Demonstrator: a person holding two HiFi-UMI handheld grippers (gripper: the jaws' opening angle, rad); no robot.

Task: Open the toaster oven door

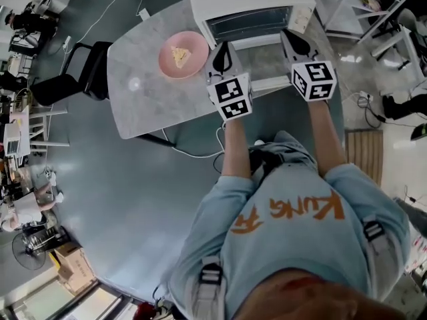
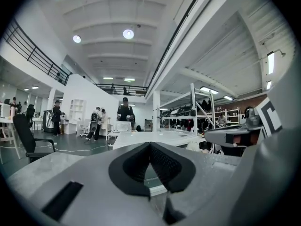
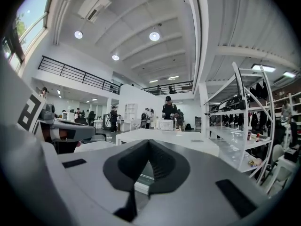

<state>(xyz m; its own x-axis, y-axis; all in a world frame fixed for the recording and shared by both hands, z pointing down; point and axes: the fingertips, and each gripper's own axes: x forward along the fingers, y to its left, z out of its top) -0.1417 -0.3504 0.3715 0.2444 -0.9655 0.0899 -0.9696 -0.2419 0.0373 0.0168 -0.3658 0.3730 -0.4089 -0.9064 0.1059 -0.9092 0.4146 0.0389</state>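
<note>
Toaster oven, white, sat at the far edge of the grey table, with a pink plate holding a food slice just left of it. Door looked folded down flat toward the person, with a white handle bar along its near edge, but the steep angle left that unsure. Left gripper and right gripper hovered over the door's two sides. Both were clenched with pads together and nothing between them, as confirmed in the left gripper view and the right gripper view. Likely handling: a stiff metal-framed glass panel on a bottom hinge, light to swing, and the glass is fragile. The oven body may skid on the smooth tabletop if tugged. Best hold is the handle bar at mid-length, not the glass; the bar looked smooth, so it needs a firm pinch.
</note>
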